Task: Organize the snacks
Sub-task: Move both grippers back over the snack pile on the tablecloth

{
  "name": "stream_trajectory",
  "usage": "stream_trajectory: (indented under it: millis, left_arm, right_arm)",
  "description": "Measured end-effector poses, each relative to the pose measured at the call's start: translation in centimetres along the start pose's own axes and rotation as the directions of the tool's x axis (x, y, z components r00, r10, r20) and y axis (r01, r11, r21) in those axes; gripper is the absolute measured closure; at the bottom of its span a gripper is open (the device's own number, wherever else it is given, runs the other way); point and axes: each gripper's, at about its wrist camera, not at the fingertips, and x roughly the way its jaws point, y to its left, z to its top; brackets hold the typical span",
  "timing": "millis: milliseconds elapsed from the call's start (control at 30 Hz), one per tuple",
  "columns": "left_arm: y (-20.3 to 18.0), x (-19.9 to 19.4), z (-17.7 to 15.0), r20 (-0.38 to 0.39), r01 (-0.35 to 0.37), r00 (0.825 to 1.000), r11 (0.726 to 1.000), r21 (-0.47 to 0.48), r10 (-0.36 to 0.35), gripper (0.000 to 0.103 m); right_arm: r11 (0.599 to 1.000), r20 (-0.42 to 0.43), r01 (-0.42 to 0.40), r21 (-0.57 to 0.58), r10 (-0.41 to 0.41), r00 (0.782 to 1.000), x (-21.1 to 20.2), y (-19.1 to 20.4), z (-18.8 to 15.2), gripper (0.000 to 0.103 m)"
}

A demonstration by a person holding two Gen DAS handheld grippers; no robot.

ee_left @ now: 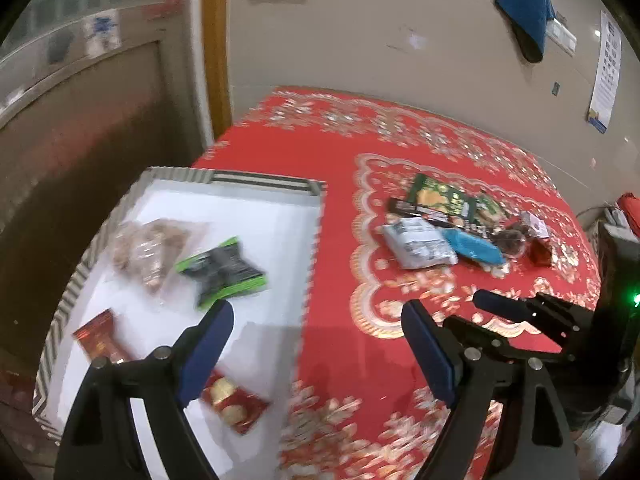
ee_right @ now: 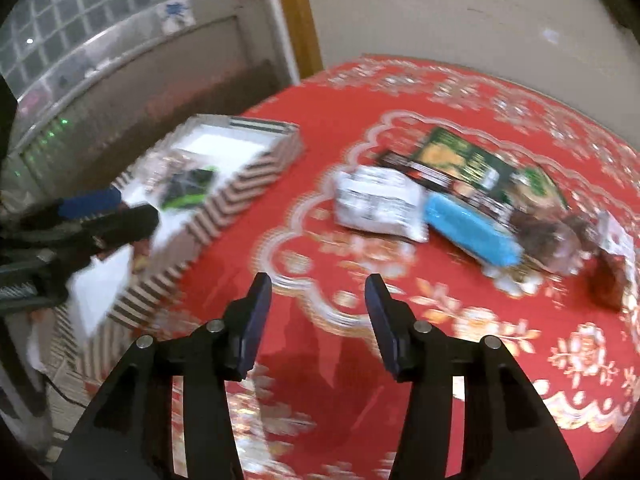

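red tablecloth (ee_left: 328, 168), striped box (ee_left: 256, 179) holding snacks, loose packets (ee_right: 380, 204) nearby, both grippers' fingers apart, empty

Indoor light, ceiling-lamp glare on wall, motion blur, fisheye-curved dark corners

Right gripper (ee_right: 318, 300) with jaws apart, nothing between them, over the red tablecloth (ee_right: 320, 152). Snack pile ahead: white packet (ee_right: 376, 204), blue packet (ee_right: 468, 232), green bag (ee_right: 460, 156). Striped box (ee_right: 224, 200) at left, green-black packet (ee_right: 188, 188) inside. Left gripper (ee_right: 108, 212) over box. Blurry.
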Motion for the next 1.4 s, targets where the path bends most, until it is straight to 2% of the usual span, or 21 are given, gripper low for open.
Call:
stream_trajectory:
  millis: [300, 533, 700, 767, 867, 967, 1033, 1200, 1400]
  left_arm:
    - [-4.1, 4.4, 3.4, -0.098, 0.018, 0.995, 1.000, 0.011, -0.017, 0.016]
    - [-5.5, 7.8, 5.0, -0.160, -0.007, 0.987, 1.000, 0.010, 0.008, 0.015]
    - [-5.5, 8.7, 5.7, -0.166, -0.018, 0.986, 1.000, -0.001, 0.018, 0.015]
    - [-5.4, 9.0, 6.0, -0.169, -0.024, 0.985, 1.000, -0.005, 0.023, 0.015]
    - [-5.4, 9.3, 6.3, -0.170, -0.021, 0.985, 1.000, -0.009, 0.019, 0.015]
    - [-5.8, 9.9, 6.5, -0.180, -0.015, 0.984, 1.000, -0.006, 0.013, 0.015]
    - [-6.3, 10.3, 6.3, -0.192, -0.008, 0.981, 1.000, -0.003, 0.007, 0.015]
    - [-7.5, 11.1, 6.1, -0.206, -0.011, 0.978, 0.999, 0.035, 0.018, 0.015]
    - [-7.3, 11.9, 6.2, -0.230, -0.019, 0.973, 1.000, 0.023, 0.023, 0.015]
  right_arm:
    - [0.997, -0.006, 0.055, 0.058, -0.055, 0.998, -0.9, -6.2, 0.8, 0.054]
    - [0.993, 0.012, 0.098, -0.072, -0.097, 0.995, -0.7, -6.8, 2.4, 0.054]
    - [0.997, 0.000, 0.041, -0.070, -0.041, 0.999, 1.1, -8.3, 3.9, 0.054]
    - [0.998, -0.031, 0.006, -0.056, -0.008, 1.000, 1.9, -8.5, 4.0, 0.054]
    - [0.993, -0.096, -0.098, -0.067, 0.092, 0.991, 2.1, -7.1, 2.9, 0.054]
    - [0.990, -0.092, -0.075, -0.122, 0.064, 0.994, 1.4, -5.9, 2.1, 0.054]
    - [0.992, -0.080, -0.056, -0.115, 0.047, 0.996, 1.1, -5.9, 2.1, 0.054]
    - [0.995, -0.051, -0.073, -0.072, 0.069, 0.996, 1.7, -6.4, 2.9, 0.054]
    - [0.994, -0.056, -0.088, -0.058, 0.085, 0.995, 3.7, -6.4, 3.7, 0.054]
